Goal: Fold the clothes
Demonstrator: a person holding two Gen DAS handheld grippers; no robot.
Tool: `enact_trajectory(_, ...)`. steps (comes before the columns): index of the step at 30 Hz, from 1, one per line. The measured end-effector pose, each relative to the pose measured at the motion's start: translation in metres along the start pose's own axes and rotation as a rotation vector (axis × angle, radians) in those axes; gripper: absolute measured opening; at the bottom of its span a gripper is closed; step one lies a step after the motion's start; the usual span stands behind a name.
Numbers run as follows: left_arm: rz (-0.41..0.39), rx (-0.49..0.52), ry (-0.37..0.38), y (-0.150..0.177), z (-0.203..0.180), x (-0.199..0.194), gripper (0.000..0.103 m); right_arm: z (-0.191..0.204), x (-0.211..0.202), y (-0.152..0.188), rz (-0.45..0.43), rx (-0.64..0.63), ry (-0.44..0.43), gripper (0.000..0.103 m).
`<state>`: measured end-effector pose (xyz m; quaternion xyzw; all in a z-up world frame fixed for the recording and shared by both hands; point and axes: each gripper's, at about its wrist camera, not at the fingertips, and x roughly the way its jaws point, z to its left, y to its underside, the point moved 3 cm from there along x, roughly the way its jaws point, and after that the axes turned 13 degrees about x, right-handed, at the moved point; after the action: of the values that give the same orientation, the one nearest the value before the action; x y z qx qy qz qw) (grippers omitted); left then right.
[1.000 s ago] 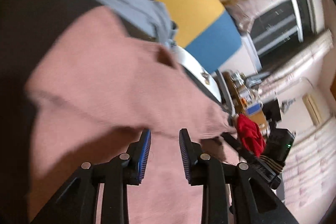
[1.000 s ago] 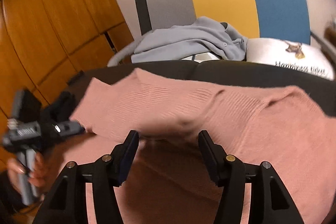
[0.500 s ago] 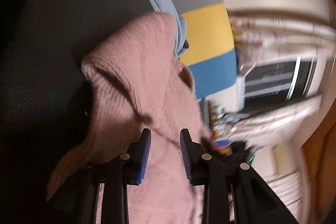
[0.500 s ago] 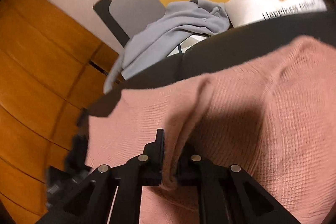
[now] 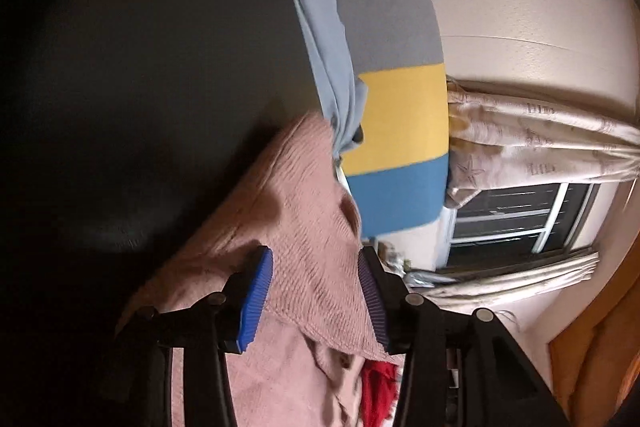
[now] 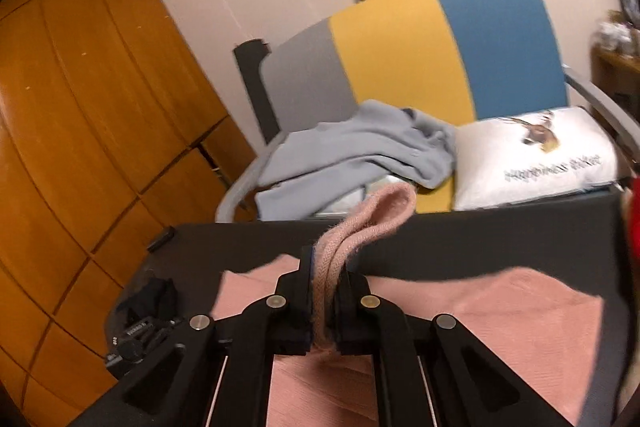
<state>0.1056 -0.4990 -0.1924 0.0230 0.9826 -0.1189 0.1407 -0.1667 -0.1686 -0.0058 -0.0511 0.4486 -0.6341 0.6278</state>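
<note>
Dark counter [image 6: 500, 227] runs wide, bare along its far edge. Striped chair [image 6: 440, 47] just behind it, carrying grey garment [image 6: 352, 155] and white pillow [image 6: 532, 155]. Pink sweater [image 6: 460, 315] lies on counter near side, its far edge well short of counter edge. Right gripper [image 6: 322, 301] fingers clamped on a raised sweater fold that loops above them. Left gripper [image 5: 316, 299] fingers spread wide over sweater [image 5: 296, 211], not pinching. Red cloth [image 5: 376, 387] at sweater's edge.

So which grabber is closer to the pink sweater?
Right. The right gripper is clamped on a fold of the pink sweater; the left gripper is open, with the sweater between its fingers.
</note>
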Motion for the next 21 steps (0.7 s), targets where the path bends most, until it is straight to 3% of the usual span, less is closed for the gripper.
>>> enact_trajectory(5, 0.028, -0.012, -0.005, 0.008, -0.001, 0.001, 0.045, -0.077, 0.007, 0.033, 0.057, 0.175, 0.085, 0.008)
enact_trajectory(8, 0.064, -0.046, 0.006, 0.015, -0.006, 0.006, 0.046, -0.101, 0.020, 0.052, 0.100, 0.270, 0.063, 0.007)
enact_trajectory(12, 0.096, 0.007, -0.084, 0.024, -0.014, 0.020, 0.044, -0.062, 0.020, 0.036, 0.077, 0.202, -0.036, 0.007)
enact_trajectory(16, 0.025, 0.112, -0.229, 0.012, -0.022, 0.014, 0.039, -0.017, 0.004, 0.008, 0.011, 0.108, -0.115, 0.007)
enact_trajectory(19, 0.065, 0.135, -0.232, 0.009, -0.020, 0.012, 0.039, -0.013, -0.015, 0.000, -0.039, 0.083, -0.092, 0.007)
enact_trajectory(21, 0.087, 0.181, -0.240, 0.011, -0.023, 0.012, 0.039, -0.039, -0.015, 0.011, -0.018, 0.120, -0.028, 0.007)
